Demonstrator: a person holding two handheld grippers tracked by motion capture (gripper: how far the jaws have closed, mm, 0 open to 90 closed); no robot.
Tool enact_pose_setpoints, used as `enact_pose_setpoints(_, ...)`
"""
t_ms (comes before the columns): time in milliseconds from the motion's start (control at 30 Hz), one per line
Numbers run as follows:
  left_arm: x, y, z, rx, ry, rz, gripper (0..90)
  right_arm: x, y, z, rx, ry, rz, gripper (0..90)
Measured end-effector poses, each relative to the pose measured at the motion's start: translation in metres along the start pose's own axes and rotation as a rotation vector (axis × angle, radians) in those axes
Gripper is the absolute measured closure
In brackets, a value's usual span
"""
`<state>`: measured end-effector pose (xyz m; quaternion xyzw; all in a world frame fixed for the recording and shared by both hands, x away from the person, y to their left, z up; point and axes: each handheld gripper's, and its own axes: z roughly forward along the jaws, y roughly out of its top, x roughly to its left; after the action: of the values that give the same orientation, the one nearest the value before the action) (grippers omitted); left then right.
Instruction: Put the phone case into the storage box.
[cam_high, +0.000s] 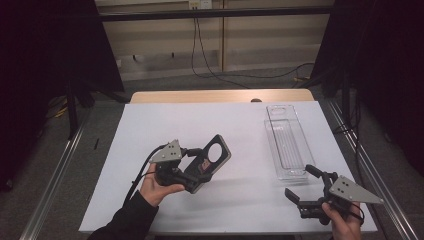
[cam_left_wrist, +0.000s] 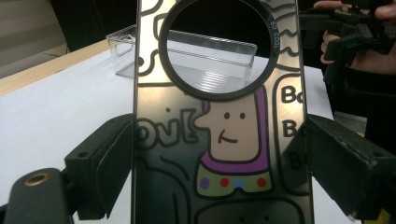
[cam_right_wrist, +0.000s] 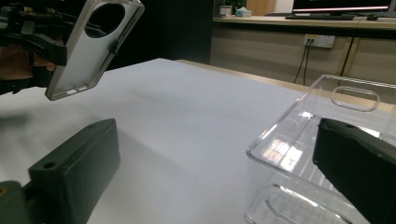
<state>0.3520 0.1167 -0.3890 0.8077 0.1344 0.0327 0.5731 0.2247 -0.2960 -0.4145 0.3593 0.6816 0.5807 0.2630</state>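
My left hand-held gripper (cam_high: 192, 172) clamps a glossy, cartoon-printed phone case (cam_high: 210, 161) with a round hole above the white table (cam_high: 150, 130), while my right hand-held gripper (cam_high: 299, 186) gapes beside the clear plastic tray (cam_high: 287, 145).

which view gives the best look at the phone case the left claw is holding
The left gripper view: the phone case is close up there, so its cartoon print and round camera hole are clear, with the left claw clamped on both edges. The high view shows it small and tilted; the right gripper view shows its plain inner side.
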Motion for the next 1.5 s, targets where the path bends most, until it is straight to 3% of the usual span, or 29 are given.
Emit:
enact_pose_setpoints(200, -0.002, 0.001, -0.001, 0.000, -0.023, 0.004, 12.3, 0.009, 0.011, 0.014, -0.013, 0.088, 0.013, 0.0)
enact_pose_setpoints(400, -0.005, 0.002, 0.001, 0.007, -0.038, 0.014, 12.3, 0.020, 0.020, 0.034, 0.018, 0.207, -0.018, 0.4)
enact_pose_setpoints(600, -0.010, 0.005, 0.004, 0.027, -0.071, 0.041, 12.3, 0.025, 0.028, 0.052, 0.031, 0.285, -0.027, 0.0)
enact_pose_setpoints(833, -0.014, 0.007, 0.010, 0.049, -0.105, 0.070, 12.2, 0.024, 0.029, 0.061, 0.049, 0.303, -0.037, 0.0)
enact_pose_setpoints(1000, -0.016, 0.011, 0.014, 0.052, -0.125, 0.061, 12.2, 0.021, 0.037, 0.063, 0.058, 0.326, -0.053, 0.0)
enact_pose_setpoints(1167, -0.021, 0.018, 0.018, 0.060, -0.162, 0.099, 12.2, 0.024, 0.050, 0.063, 0.070, 0.358, -0.086, 0.0)
enact_pose_setpoints(1300, -0.019, 0.026, 0.024, 0.071, -0.188, 0.121, 12.2, 0.026, 0.057, 0.069, 0.096, 0.388, -0.109, 1.0)
enact_pose_setpoints(1400, -0.016, 0.030, 0.028, 0.078, -0.205, 0.143, 12.3, 0.027, 0.060, 0.073, 0.108, 0.386, -0.123, 0.0)
enact_pose_setpoints(1500, -0.017, 0.030, 0.030, 0.083, -0.230, 0.147, 12.2, 0.027, 0.062, 0.075, 0.115, 0.428, -0.138, 0.0)
